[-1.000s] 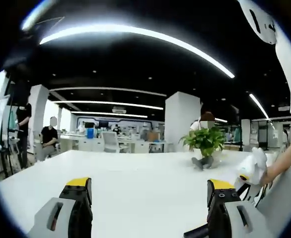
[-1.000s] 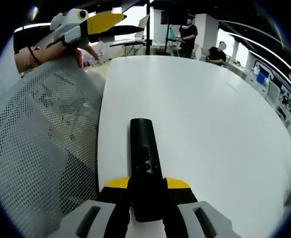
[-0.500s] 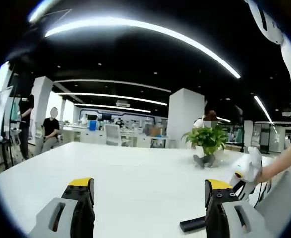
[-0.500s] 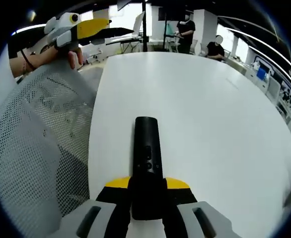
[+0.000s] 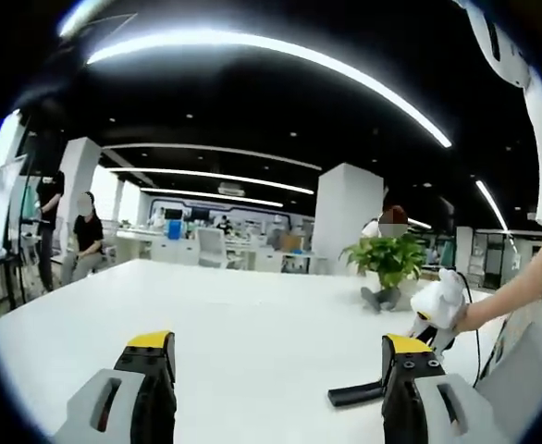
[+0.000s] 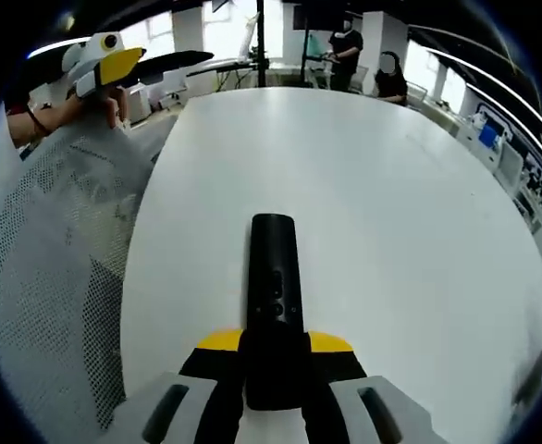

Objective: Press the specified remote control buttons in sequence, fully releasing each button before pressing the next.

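Right gripper [image 6: 274, 344] clamped on slim black plastic remote control [image 6: 273, 282] above white desk [image 6: 391, 213]. Left gripper [image 5: 276, 370] spread apart, empty.

the right tool [image 6: 273, 347] is held level with jaws clamped tight; the left tool [image 5: 276, 365] is raised, jaws spread wide.

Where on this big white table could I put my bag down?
Nearly anywhere: the table is bare beyond the remote that the right gripper holds at the near edge. Busier spots are the potted plant and the mesh chair alongside.
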Tool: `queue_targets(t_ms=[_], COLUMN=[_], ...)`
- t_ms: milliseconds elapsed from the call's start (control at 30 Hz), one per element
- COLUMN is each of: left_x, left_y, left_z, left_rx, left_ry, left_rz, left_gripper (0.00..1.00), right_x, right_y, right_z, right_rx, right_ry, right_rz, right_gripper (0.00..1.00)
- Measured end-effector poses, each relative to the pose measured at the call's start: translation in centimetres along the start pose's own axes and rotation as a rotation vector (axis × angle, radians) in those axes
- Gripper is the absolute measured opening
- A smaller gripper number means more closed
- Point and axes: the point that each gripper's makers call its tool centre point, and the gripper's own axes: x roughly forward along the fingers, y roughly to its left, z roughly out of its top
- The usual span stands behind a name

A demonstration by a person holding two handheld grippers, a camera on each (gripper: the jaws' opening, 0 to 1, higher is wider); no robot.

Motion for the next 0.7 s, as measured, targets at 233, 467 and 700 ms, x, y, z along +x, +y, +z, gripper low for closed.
queue_targets(t_ms=[233, 467, 700], left_x=[0.0, 0.1, 0.1], left_y=[-0.1, -0.3, -0.3], left_z=[0.0, -0.1, -0.2], left_rx=[0.000, -0.001, -0.010], left_ry=[0.000, 0.008, 0.015], left_rz=[-0.003, -0.008, -0.009], left_gripper=[0.96, 0.96, 0.96], right_x=[0.2, 0.3, 0.5], right_y=[-1.4, -3.3, -4.9], right_z=[0.2, 0.4, 0.7], right_rx=[-0.062, -0.075, -0.094], right_ry=[0.032, 0.049, 0.069], right_rz=[0.015, 0.027, 0.041], right_gripper=[0.20, 0.20, 0.20])
